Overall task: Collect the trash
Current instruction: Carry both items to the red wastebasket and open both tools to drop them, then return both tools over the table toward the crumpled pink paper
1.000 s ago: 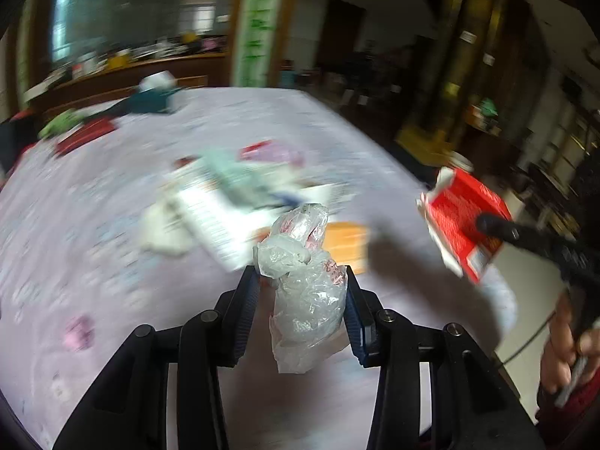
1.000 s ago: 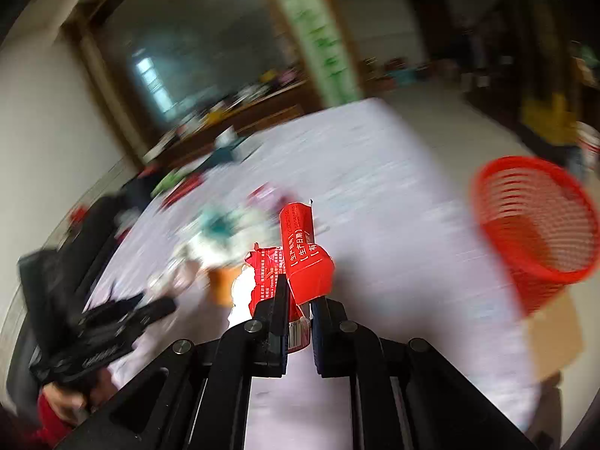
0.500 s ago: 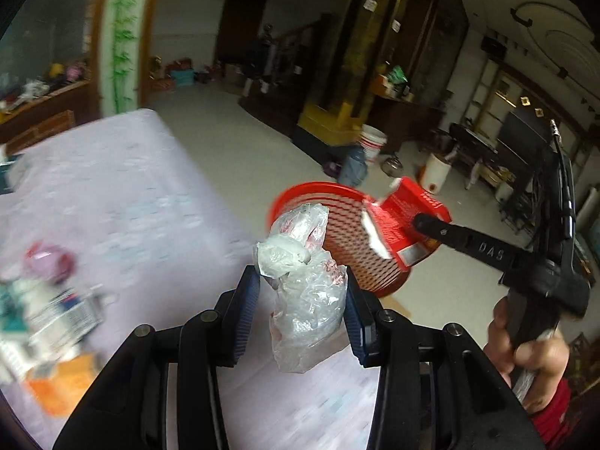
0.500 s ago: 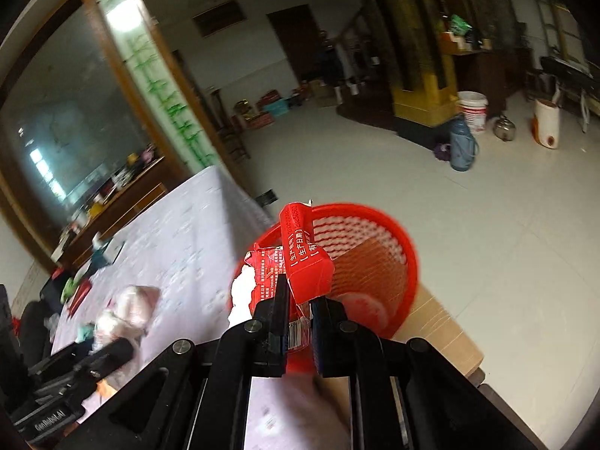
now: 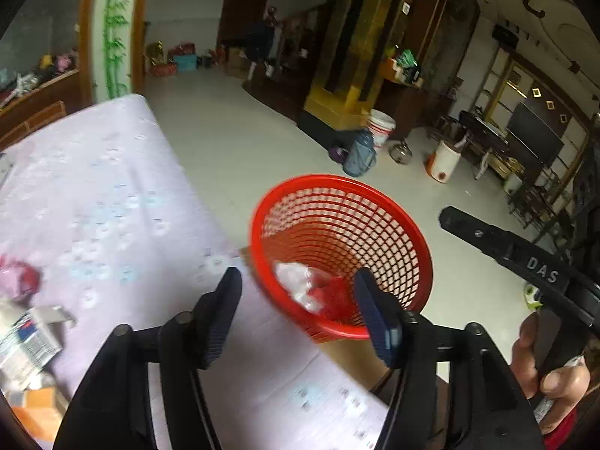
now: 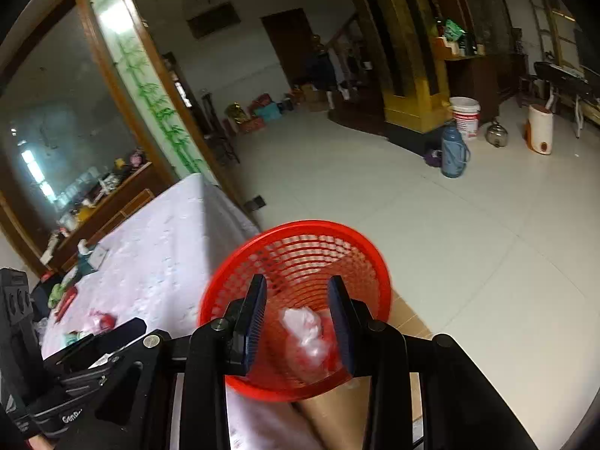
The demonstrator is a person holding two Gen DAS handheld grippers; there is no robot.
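A red mesh basket [image 5: 375,202] [image 6: 232,281] stands just past the end of the table. Inside it lie a crumpled clear plastic bag [image 5: 296,281] [image 6: 305,328] and a red carton [image 5: 333,296], partly hidden behind the fingers. My left gripper [image 5: 298,287] is open over the basket's near rim, nothing between its fingers. My right gripper [image 6: 298,292] is open above the basket, also empty. The right gripper shows as a black bar [image 5: 517,251] in the left wrist view, held by a hand [image 5: 551,371].
The table with its pale flowered cloth [image 5: 93,195] [image 6: 157,247] holds more litter at the left: a pink wad [image 5: 18,277], printed packaging [image 5: 30,337], an orange piece [image 5: 33,408]. A cardboard box [image 6: 337,412] sits under the basket. Buckets and a flask [image 6: 453,150] stand across the tiled floor.
Both grippers have opened. The plastic bag dropped from the left one and the red carton from the right one into the basket. Both views have closed in on the basket.
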